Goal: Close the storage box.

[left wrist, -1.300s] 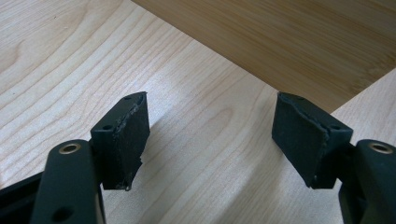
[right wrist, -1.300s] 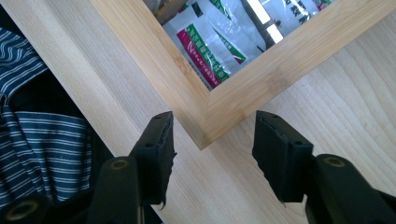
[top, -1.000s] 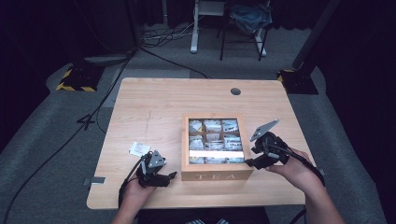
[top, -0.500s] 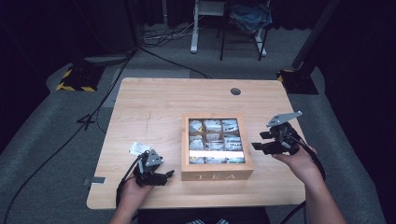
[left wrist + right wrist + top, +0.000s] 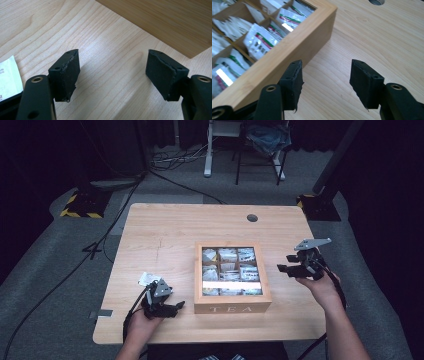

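Note:
A wooden tea box (image 5: pixel 232 308) marked TEA stands open near the table's front middle, its compartments packed with white tea bags (image 5: pixel 227 255). My left gripper (image 5: pixel 177 306) rests low on the table just left of the box, open and holding nothing (image 5: pixel 113 75). A white tea bag (image 5: pixel 148 278) lies on the table behind it, with its corner (image 5: pixel 7 75) at the left edge of the left gripper view. My right gripper (image 5: pixel 281 268) hovers to the right of the box, open and empty (image 5: pixel 325 83). Its left jaw sits close to the box's outer wall (image 5: pixel 287 53).
The light wooden table (image 5: pixel 165 235) has a round cable hole (image 5: pixel 252 218) at the back right. Bare wood stretches behind and to the left of the box. A chair and a desk frame stand on the floor beyond the table, with cables running to the left.
My right gripper has moved away from the box's right edge, out to the right and slightly up. My left gripper has stayed almost still by the box's front left corner.

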`<state>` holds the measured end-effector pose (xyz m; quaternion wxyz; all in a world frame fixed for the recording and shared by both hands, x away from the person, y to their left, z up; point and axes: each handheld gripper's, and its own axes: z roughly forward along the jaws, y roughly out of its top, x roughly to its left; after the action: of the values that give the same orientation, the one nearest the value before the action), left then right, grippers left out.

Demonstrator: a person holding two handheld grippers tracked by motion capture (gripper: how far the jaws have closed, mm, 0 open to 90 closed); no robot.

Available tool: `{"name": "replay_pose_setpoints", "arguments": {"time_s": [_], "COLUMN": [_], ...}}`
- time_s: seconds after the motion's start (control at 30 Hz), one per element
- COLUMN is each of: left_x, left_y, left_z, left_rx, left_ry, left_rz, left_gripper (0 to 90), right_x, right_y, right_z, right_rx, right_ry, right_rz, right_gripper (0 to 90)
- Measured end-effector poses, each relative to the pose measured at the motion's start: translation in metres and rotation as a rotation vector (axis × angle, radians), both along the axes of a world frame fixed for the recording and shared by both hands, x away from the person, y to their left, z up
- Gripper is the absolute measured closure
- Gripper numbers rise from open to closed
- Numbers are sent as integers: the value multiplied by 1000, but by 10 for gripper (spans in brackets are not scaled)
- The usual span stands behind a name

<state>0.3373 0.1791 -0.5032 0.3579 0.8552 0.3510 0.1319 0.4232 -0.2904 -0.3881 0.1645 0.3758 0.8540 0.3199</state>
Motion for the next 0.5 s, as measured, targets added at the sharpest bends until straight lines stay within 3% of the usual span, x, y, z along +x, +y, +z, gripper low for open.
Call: {"name": "replay_pose_setpoints", "arguments": {"time_s": [0.2, 0.3, 0.5], "left_x": [1, 1, 0], "left_y": [0, 0, 0], "left_z": [0, 0, 0], "left_rx": [0, 0, -2], "left_ry": [-2, -2, 0], "left_rz": [5, 5, 7], "left_gripper": [282, 282, 282], "right_x": [8, 11, 19], "right_y": [-9, -9, -10], "right_z": [-15, -24, -44], "right_rx": [13, -6, -10], "right_ry": [-22, -40, -36], "right_rz": [-37, -54, -58], "right_gripper": [441, 441, 443]}}
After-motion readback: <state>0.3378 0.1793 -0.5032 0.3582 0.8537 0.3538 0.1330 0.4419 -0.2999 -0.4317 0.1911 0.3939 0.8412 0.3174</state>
